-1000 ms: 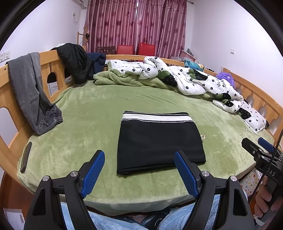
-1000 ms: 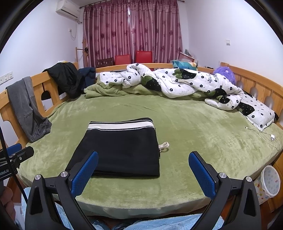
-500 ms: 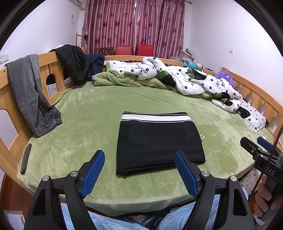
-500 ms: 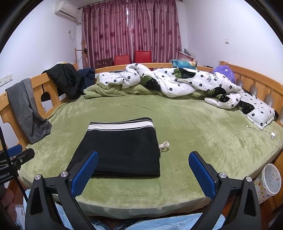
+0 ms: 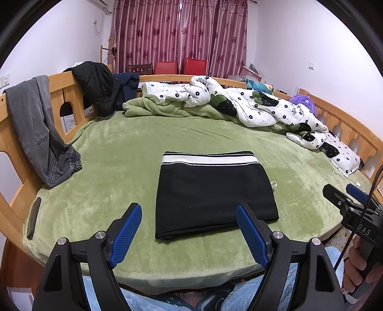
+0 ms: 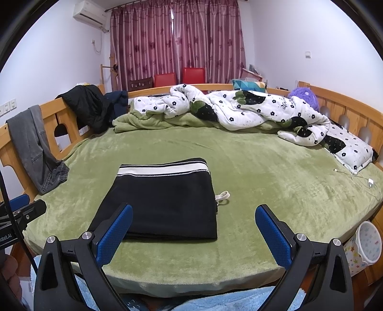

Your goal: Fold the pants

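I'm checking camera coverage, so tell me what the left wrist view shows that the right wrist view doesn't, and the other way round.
Only the left wrist view shows the dark flat phone-like slab at the bed's edge. Only the right wrist view shows the white wall air conditioner, the white charging cable and the star-printed white bin. Both show the folded black pants with white waistband on the green plush bedspread, the grey jeans over the wooden rail, and both grippers open and empty.

Both grippers' fingers (image 5: pixel 126 229) (image 6: pixel 270 235) wide apart, empty
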Tool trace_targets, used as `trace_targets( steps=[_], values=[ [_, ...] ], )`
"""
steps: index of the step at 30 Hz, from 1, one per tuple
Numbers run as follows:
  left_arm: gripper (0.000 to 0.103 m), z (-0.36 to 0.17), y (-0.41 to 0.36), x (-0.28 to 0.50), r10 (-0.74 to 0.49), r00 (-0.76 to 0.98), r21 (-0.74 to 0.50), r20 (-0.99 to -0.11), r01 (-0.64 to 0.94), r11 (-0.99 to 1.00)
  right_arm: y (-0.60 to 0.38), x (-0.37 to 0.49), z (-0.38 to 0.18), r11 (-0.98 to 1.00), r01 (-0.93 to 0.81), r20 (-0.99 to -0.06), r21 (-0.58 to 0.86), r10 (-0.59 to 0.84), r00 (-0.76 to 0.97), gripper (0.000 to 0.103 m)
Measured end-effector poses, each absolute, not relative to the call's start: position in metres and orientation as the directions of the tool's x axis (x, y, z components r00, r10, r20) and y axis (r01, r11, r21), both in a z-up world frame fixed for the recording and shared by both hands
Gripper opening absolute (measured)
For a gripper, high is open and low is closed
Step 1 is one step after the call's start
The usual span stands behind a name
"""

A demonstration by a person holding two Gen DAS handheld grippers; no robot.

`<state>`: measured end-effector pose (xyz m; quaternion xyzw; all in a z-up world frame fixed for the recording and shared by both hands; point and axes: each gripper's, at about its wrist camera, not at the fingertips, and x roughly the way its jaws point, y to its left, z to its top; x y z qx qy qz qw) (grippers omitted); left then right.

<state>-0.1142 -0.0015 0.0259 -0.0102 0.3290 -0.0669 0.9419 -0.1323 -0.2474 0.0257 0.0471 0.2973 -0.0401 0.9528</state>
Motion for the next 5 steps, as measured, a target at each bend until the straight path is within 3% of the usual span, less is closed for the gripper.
trace_targets(
  steps=[5],
  values=[
    [0.08, 0.024, -0.003, -0.099, -0.108, 0.788, -0.028, -0.606, 0.114, 0.993, -0.259, -0.122, 0.022, 0.991, 0.094, -0.57, 0.1, -0.02, 0.822, 0.101]
  ],
)
